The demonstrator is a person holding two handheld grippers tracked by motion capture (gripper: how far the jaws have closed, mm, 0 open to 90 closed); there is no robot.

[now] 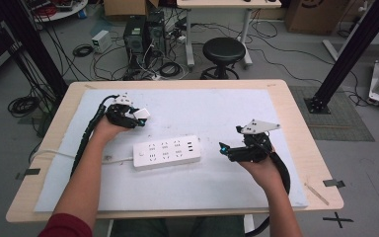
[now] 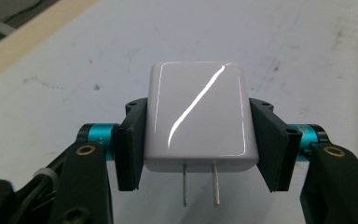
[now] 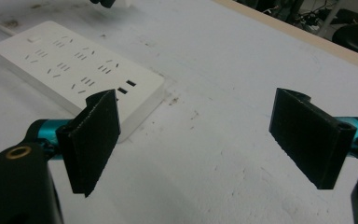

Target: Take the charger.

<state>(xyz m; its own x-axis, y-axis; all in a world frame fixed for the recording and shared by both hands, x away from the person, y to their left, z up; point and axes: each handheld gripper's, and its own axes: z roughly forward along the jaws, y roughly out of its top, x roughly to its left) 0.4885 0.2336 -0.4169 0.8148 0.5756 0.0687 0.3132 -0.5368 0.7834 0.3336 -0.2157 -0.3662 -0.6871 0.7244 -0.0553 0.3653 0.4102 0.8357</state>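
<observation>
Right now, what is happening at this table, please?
A person works with a gripper in each hand. The left gripper is shut on a white plug adapter, clamped by its sides, its two prongs showing. The right gripper is open with nothing between its pads, beside a white power strip that lies flat on the white mat. The adapter is not yet plugged in.

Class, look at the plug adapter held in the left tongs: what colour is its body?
Glossy white, with two metal prongs; the adapter shows best in the left gripper view.

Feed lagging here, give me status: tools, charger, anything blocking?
Left tool shut on charger, prongs showing. Right tool open, empty, beside power strip. Nothing between charger and strip.
</observation>
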